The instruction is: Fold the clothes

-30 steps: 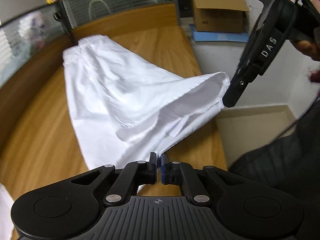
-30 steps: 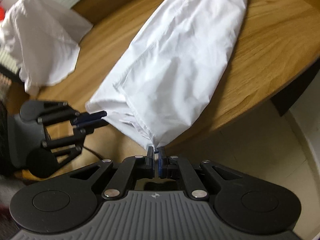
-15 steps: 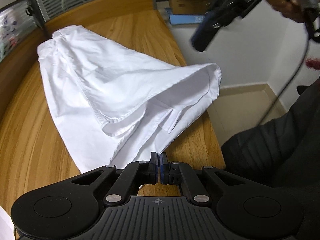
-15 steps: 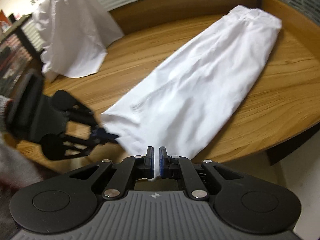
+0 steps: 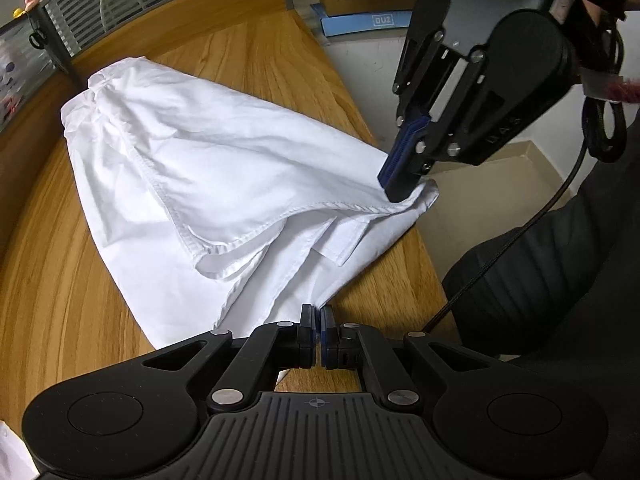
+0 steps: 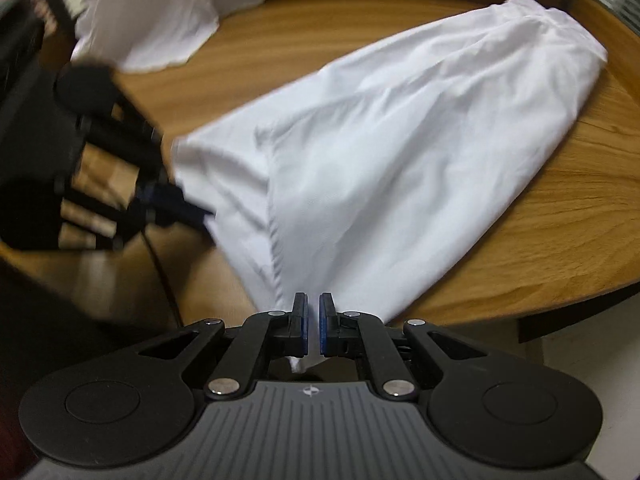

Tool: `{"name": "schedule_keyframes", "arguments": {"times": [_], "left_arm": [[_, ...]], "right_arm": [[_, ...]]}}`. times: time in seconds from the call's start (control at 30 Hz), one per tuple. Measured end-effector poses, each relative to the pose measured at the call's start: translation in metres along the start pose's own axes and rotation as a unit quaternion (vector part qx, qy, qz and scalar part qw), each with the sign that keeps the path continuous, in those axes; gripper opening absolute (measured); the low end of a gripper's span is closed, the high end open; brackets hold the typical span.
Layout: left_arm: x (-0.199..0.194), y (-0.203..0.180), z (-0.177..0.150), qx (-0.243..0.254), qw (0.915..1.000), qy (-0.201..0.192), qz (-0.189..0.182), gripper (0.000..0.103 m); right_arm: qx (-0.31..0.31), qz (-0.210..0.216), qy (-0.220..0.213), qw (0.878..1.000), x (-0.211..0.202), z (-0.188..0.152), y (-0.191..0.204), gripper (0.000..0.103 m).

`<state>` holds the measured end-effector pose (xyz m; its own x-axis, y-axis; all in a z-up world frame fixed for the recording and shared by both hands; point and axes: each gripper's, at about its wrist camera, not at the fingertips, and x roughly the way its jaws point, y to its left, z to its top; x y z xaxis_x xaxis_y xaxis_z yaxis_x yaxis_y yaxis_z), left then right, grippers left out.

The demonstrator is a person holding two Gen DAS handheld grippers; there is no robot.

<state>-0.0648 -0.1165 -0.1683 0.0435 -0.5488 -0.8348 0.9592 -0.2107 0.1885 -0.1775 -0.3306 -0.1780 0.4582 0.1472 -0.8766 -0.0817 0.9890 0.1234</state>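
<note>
Both grippers pinch the near hem of a white garment point(image 5: 224, 176) that lies lengthwise on the wooden table point(image 5: 52, 280), its far end bunched toward the table's back edge. Left gripper point(image 5: 319, 322) points steeply down at the near table edge, its jaws together on a corner of cloth. Right gripper point(image 6: 313, 312) also tilts steeply down, rolled to one side, off the table's right edge; its jaws stand nearly together with white fabric between the blue pads. 1 more white cloth point(image 6: 160, 12) sits far left.
</note>
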Motion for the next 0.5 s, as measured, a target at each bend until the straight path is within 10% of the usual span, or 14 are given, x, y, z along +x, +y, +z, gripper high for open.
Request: {"name": "schedule_keyframes", "arguments": {"times": [0.5], "left_arm": [[-0.024,0.05,0.035,-0.115,0.9922,-0.032,-0.037,0.004]], "right_arm": [[-0.193,-0.039,-0.058,0.979,-0.009,0.029,0.048,0.067]]}}
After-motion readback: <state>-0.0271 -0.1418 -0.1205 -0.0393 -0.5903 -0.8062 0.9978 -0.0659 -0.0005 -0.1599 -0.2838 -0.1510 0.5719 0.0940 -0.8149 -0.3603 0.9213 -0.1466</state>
